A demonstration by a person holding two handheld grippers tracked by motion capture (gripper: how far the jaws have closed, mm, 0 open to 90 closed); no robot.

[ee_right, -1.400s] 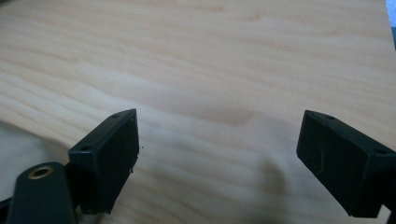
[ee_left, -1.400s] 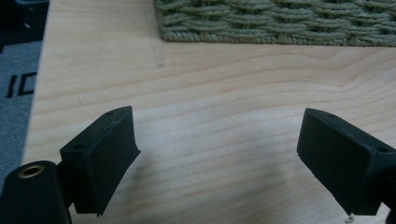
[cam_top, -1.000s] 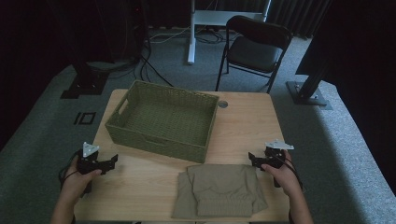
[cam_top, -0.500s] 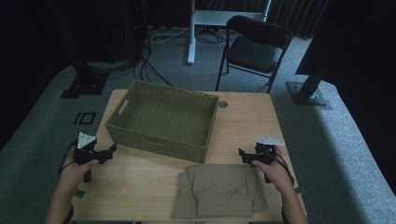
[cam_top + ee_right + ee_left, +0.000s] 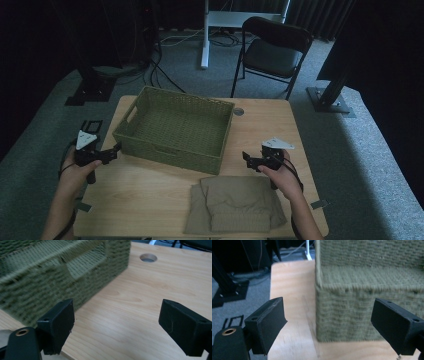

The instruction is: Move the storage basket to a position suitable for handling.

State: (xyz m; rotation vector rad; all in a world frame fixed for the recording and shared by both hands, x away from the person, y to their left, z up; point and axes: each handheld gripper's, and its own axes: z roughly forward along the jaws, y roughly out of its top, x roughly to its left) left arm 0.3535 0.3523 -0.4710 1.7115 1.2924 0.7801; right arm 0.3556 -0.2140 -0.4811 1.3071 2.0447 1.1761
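**Two hand-held grippers flanking a woven basket**

I take the basket (image 5: 175, 127) as landmark: olive, rectangular, coarsely woven, with a handle slot in each end, sitting on the pale wood-grain surface (image 5: 265, 125). I hold the left hand-held gripper (image 5: 107, 153) just beside its left end, jaws spread and empty; the right hand-held gripper (image 5: 252, 159) hangs off its right front corner, likewise spread. A soft, folded khaki cloth (image 5: 237, 205) lies before the basket, presumably staged for packing.
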